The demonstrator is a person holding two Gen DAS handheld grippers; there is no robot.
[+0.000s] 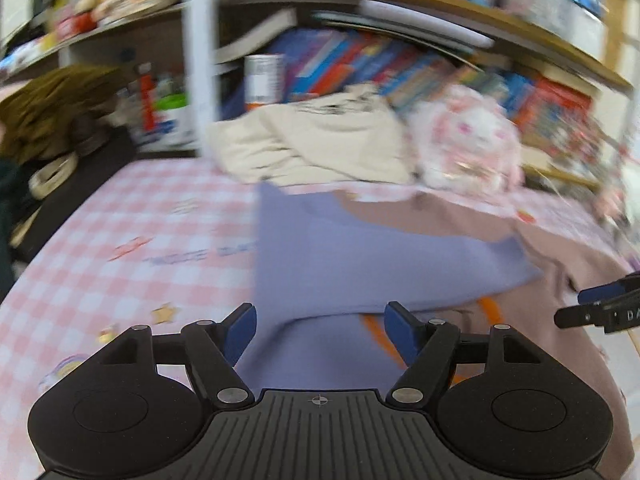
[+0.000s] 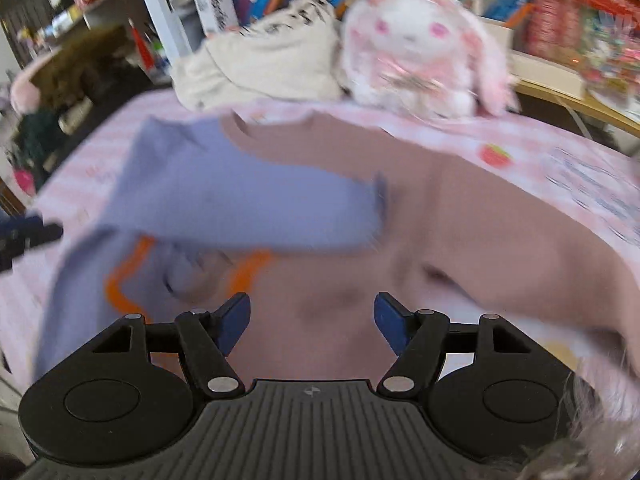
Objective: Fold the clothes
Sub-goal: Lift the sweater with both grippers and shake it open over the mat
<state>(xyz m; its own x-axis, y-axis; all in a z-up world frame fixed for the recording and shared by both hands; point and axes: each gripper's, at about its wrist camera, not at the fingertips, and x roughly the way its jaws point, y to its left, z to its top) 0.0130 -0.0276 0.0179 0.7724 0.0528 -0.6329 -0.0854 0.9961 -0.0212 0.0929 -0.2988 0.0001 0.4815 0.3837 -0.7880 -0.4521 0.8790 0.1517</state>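
A two-tone sweatshirt, lilac (image 1: 340,252) on one half and dusty pink (image 1: 560,248) on the other, lies on the pink checked bedsheet (image 1: 120,240). Its lilac sleeve (image 2: 248,196) is folded across the chest, above an orange printed outline (image 2: 124,268). My left gripper (image 1: 320,328) hovers open over the lilac hem with nothing between its blue pads. My right gripper (image 2: 312,320) stands open above the pink half, also empty; its tip (image 1: 596,308) shows at the right edge of the left wrist view. The left gripper's tip (image 2: 24,236) shows at the left edge of the right wrist view.
A cream garment (image 2: 264,64) and a white-and-pink plush rabbit (image 2: 420,44) lie at the far edge of the bed. Behind them run shelves of books (image 1: 400,68). A brown furry heap (image 1: 52,108) sits at far left. Both views are blurred by motion.
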